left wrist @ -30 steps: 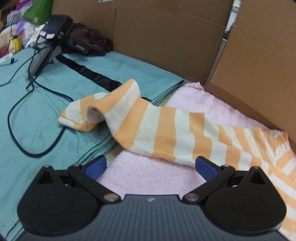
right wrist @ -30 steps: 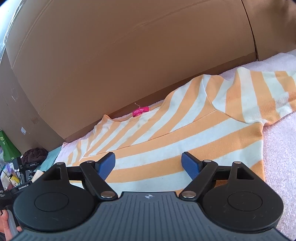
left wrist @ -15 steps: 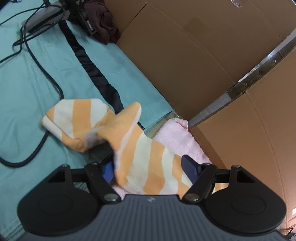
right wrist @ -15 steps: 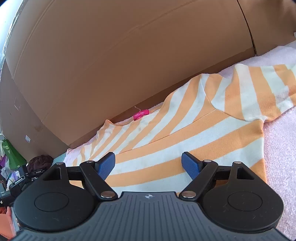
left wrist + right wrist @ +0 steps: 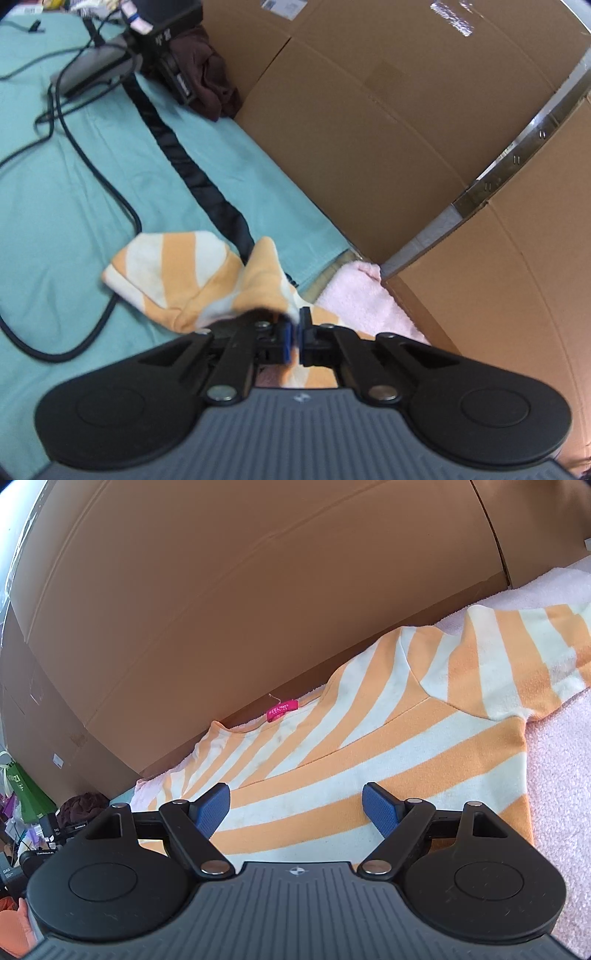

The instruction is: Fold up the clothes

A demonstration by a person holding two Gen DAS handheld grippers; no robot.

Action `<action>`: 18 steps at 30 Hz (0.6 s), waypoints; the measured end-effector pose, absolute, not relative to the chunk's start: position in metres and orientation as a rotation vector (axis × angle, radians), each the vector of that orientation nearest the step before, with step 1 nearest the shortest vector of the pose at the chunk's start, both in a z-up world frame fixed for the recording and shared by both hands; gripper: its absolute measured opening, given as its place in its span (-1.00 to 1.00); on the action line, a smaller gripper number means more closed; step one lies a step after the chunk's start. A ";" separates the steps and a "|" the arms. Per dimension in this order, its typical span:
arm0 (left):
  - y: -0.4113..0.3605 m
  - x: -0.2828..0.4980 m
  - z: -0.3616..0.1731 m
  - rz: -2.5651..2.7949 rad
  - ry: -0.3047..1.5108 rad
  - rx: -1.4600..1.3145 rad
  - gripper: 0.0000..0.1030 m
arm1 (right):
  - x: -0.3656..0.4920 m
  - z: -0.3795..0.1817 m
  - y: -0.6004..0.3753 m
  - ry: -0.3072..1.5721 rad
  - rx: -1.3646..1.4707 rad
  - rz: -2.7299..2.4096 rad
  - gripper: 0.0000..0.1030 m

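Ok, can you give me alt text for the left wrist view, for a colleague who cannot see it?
The left tongs are shut on the orange-and-white striped knit sleeve, whose free end lies crumpled on a teal sheet. Beyond it run a black cable and a black strap; a pink towel and brown cardboard boxes lie to the right.

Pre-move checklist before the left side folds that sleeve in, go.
1. Left gripper shut on striped sleeve: ok; jaws have just closed with the fabric between them.
2. Right gripper open over shirt body: ok.
3. Black cable clear of sleeve: not ok, it runs under the cuff.
4. Body flat on pink towel: ok.
5. Grip holds one layer only: cannot tell.
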State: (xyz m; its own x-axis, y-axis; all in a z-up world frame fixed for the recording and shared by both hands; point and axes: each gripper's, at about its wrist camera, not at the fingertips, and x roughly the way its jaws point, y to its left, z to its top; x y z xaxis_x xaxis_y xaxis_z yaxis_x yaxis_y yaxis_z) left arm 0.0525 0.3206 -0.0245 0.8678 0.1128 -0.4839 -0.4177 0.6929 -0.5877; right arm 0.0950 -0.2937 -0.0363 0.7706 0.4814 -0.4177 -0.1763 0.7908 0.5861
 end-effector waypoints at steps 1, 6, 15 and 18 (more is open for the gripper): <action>0.315 0.053 -0.021 0.320 0.436 -0.719 -1.00 | 0.095 -0.036 -0.294 0.590 0.553 0.377 0.58; 0.249 0.076 0.001 0.325 0.453 -0.434 -1.00 | 0.095 -0.036 -0.296 0.589 0.562 0.379 0.58; 0.102 0.109 -0.018 0.013 0.544 -0.062 -1.00 | 0.095 -0.033 -0.297 0.608 0.565 0.379 0.58; 0.080 0.108 -0.032 -0.056 0.605 0.055 -0.22 | 0.101 -0.021 -0.287 0.668 0.555 0.370 0.61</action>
State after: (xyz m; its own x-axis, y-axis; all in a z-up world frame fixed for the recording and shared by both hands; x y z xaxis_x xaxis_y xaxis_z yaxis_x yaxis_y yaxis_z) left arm 0.1084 0.0798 -0.0323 0.8211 -0.0367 -0.5697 0.0687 0.9970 0.0348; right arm 0.1005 -0.2872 -0.0206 0.7292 0.4895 -0.4782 -0.1455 0.7937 0.5907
